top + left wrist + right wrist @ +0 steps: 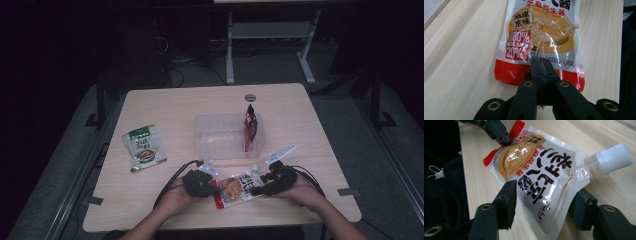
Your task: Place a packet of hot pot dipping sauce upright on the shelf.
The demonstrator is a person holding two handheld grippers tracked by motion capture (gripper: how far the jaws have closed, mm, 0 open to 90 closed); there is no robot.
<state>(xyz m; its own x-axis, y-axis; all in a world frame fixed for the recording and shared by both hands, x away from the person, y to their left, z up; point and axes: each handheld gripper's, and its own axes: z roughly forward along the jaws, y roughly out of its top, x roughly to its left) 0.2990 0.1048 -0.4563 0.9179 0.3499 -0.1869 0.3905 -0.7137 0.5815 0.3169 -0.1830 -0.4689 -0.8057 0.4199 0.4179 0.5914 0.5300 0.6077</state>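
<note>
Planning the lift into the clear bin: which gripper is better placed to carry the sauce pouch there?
Probably left. The left gripper is already shut on the sauce pouch's red bottom edge, while the right gripper is open, merely straddling its spout end. The clear bin sits just beyond.

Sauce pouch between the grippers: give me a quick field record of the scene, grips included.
pouch: spouted sauce pouch lying near the table's front edge, white cap on
left gripper: left gripper shut on the pouch's red bottom edge
right gripper: right gripper straddles the spout end, jaws apart on either side, not clamped
bin: clear plastic bin behind the pouch, dark red packet standing inside at its right
other: green-topped packet flat on the table, left of the bin
</note>
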